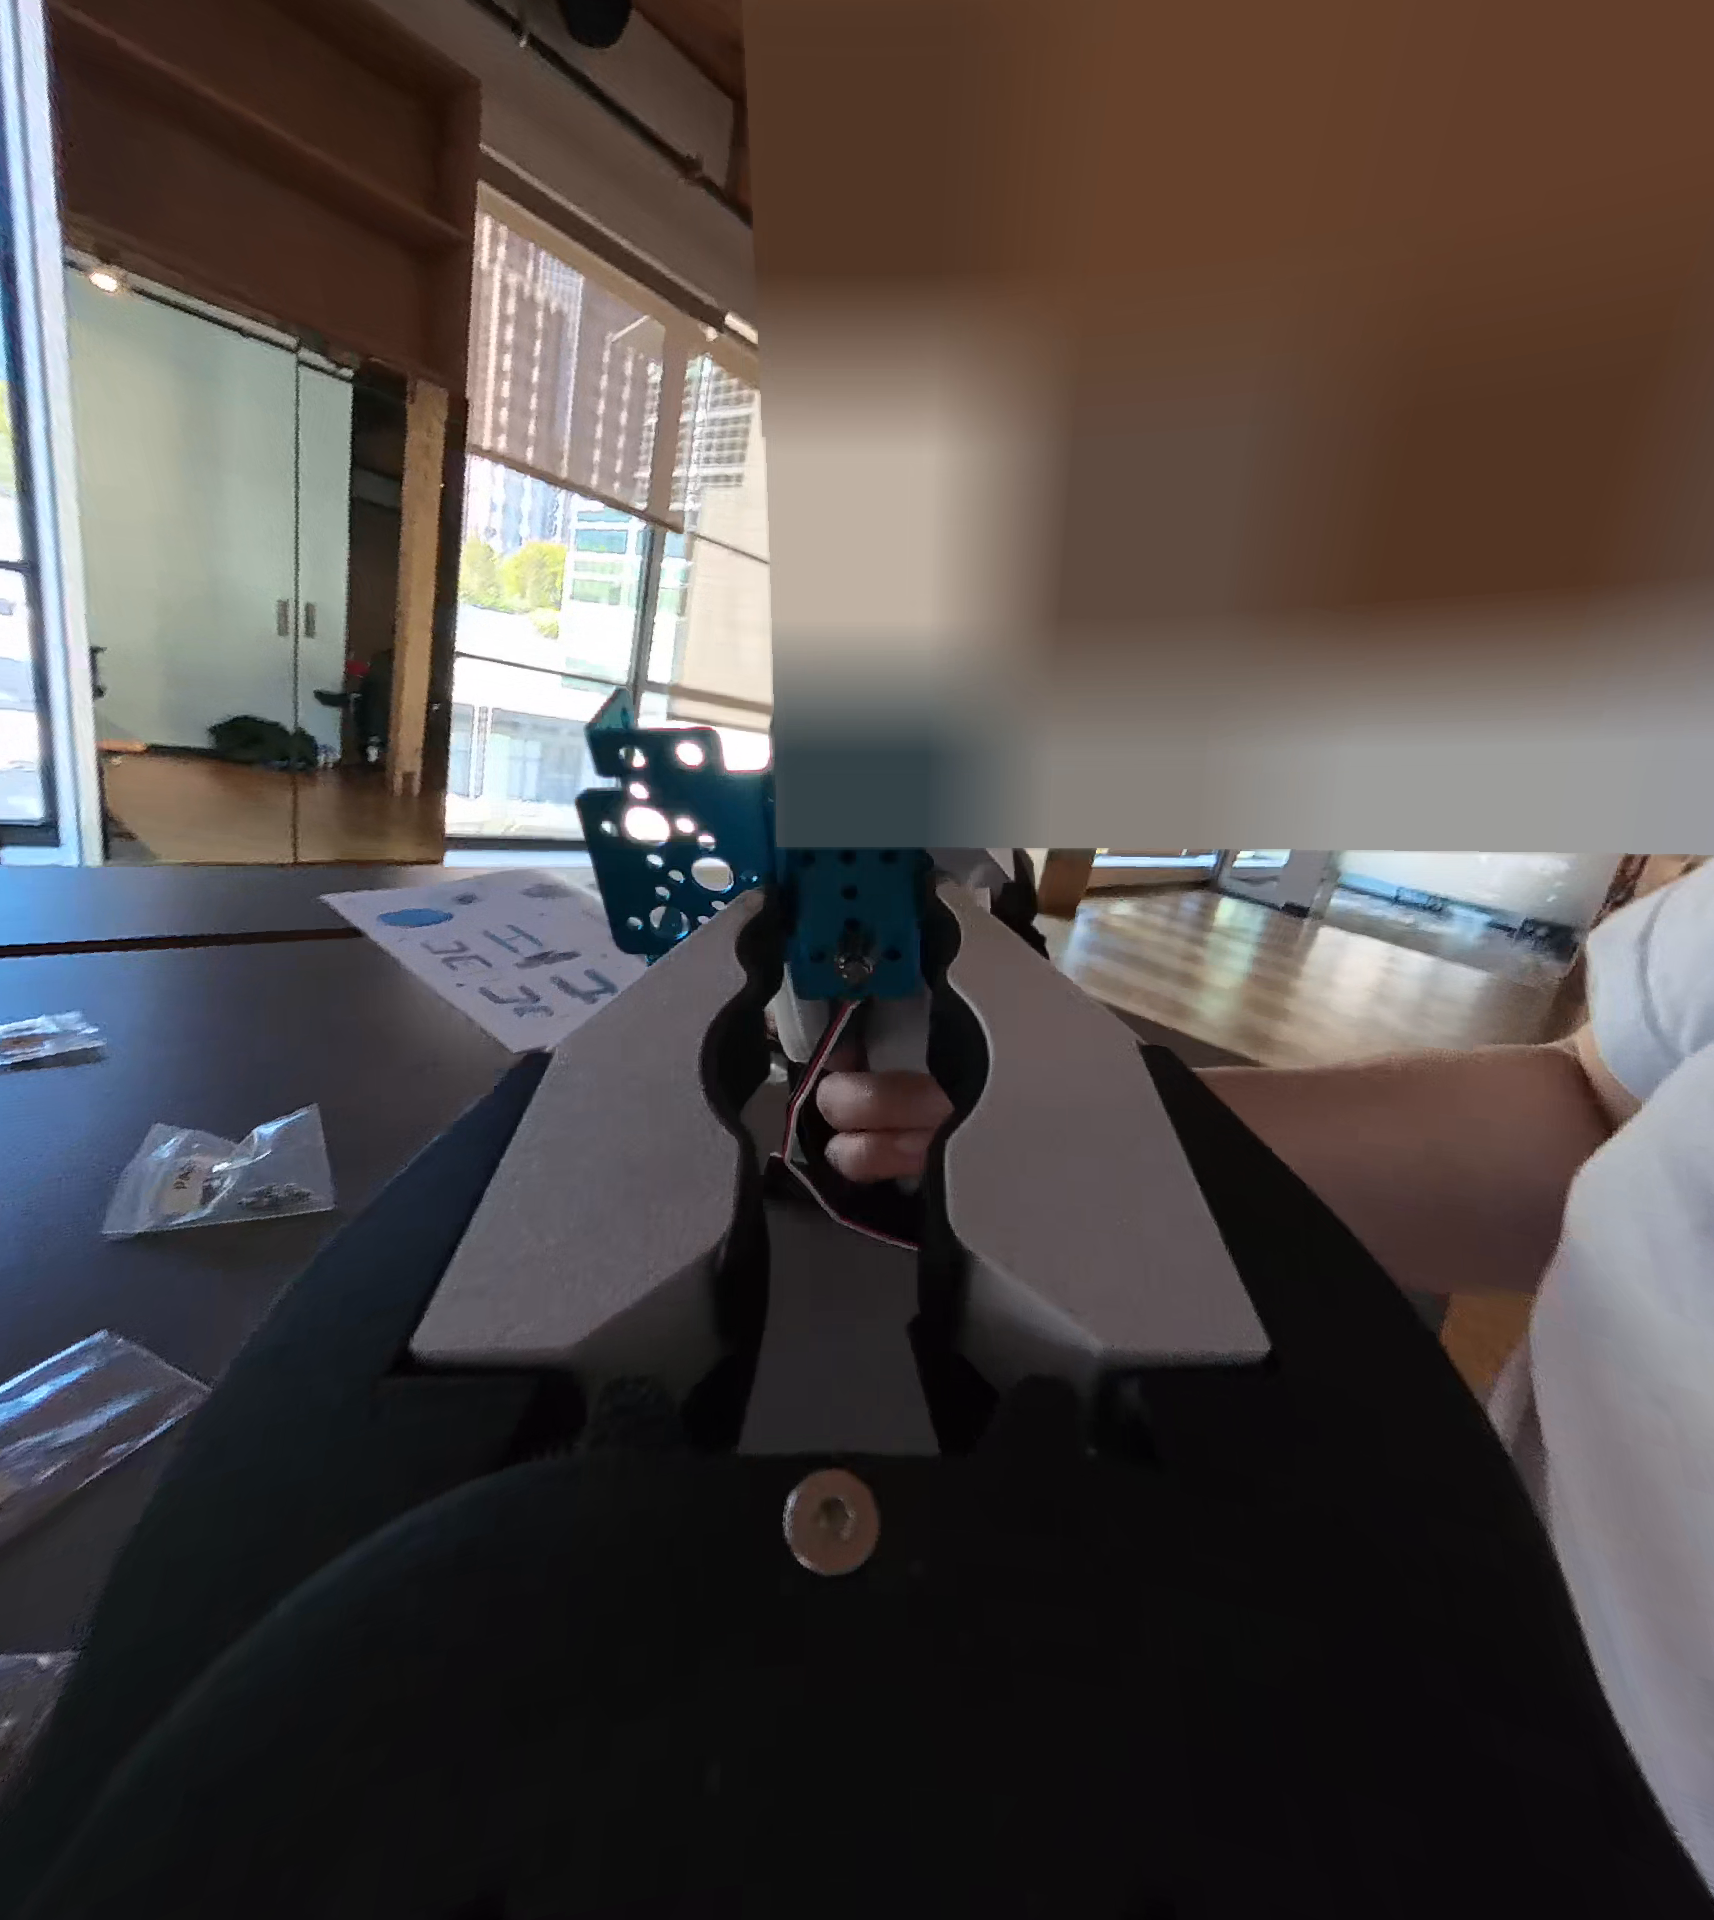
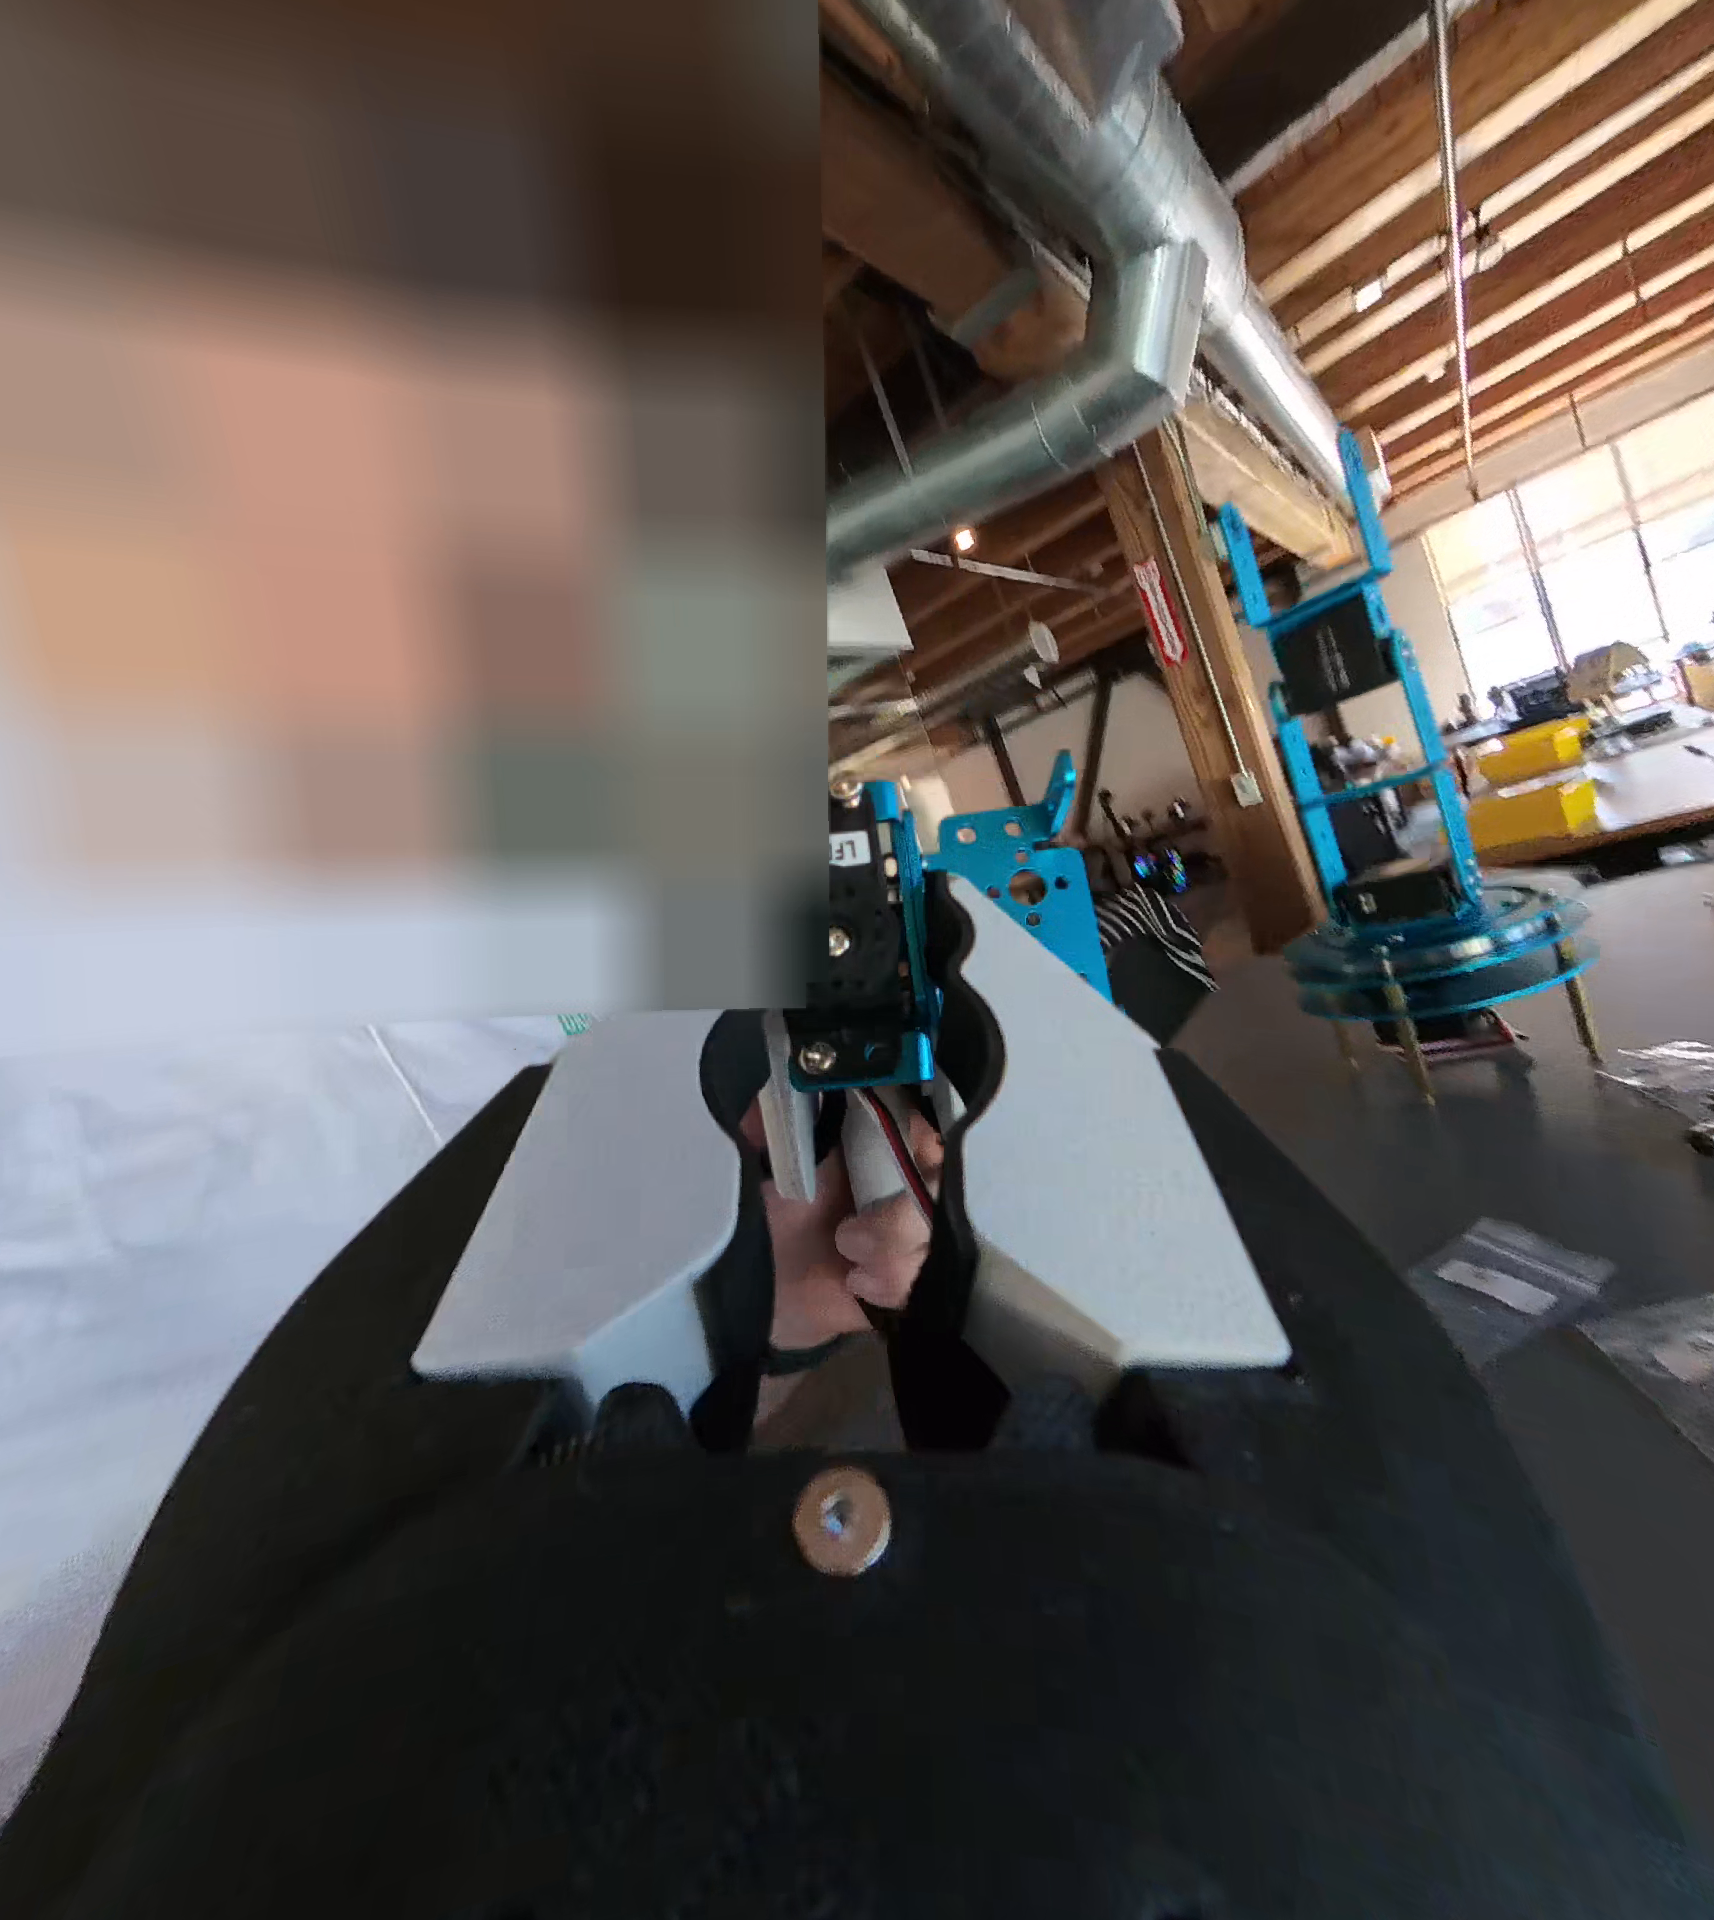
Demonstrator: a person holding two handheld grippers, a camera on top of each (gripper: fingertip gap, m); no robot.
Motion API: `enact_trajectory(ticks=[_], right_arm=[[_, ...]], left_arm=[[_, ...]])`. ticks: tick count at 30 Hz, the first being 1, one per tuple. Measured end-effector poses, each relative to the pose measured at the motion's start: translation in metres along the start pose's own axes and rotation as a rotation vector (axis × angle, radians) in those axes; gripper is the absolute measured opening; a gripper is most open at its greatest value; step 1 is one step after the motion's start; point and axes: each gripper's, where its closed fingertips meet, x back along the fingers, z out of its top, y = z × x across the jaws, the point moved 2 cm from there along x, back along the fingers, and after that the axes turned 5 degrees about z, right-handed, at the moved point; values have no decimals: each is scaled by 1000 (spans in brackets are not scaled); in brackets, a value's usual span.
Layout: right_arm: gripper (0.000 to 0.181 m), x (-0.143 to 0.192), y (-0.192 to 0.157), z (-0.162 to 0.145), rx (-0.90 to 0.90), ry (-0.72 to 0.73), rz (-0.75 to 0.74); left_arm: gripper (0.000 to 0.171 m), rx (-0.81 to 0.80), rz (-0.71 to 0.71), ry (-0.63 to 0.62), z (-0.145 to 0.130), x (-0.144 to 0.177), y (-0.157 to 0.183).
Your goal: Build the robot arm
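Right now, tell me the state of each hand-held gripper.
Left hand-held gripper: closed on the blue metal part.
Right hand-held gripper: closed on the same blue metal part, beside its black motor.

Daylight is admitted through large windows (image 1: 562, 582), blown out in places. Straight lines are bowed by wide-angle distortion. Motion blur is seen toward the edges.

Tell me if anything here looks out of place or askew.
Nothing looks damaged or spilled. Both the left gripper and right gripper clamp one blue servo bracket assembly in mid-air. Its wire dangles loose, and small plastic bags lie scattered across the dark table.
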Motion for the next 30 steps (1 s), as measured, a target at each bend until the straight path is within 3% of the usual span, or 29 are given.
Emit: enact_trajectory(ticks=[8,10,13,15,18,21,25,30], right_arm=[[32,-35,6,14,148,-276,-200],[50,-42,9,27,275,-300,-329],[48,-50,8,45,508,-363,-523],[41,-62,2,41,628,-474,-562],[32,-77,-12,40,714,-570,-529],[21,-75,-20,59,727,-636,-530],[14,-61,-20,55,555,-840,-371],[11,-61,-17,52,309,-755,-218]], left_arm=[[24,68,-77,192,26,14,-10],[25,59,-56,204,30,14,-15],[25,-21,2,196,37,13,-22],[25,-103,74,167,41,10,-27],[24,-188,103,147,46,10,-28],[24,-196,55,125,45,12,-24],[24,-159,-32,120,41,16,-16],[24,-162,-69,127,44,18,-9]])
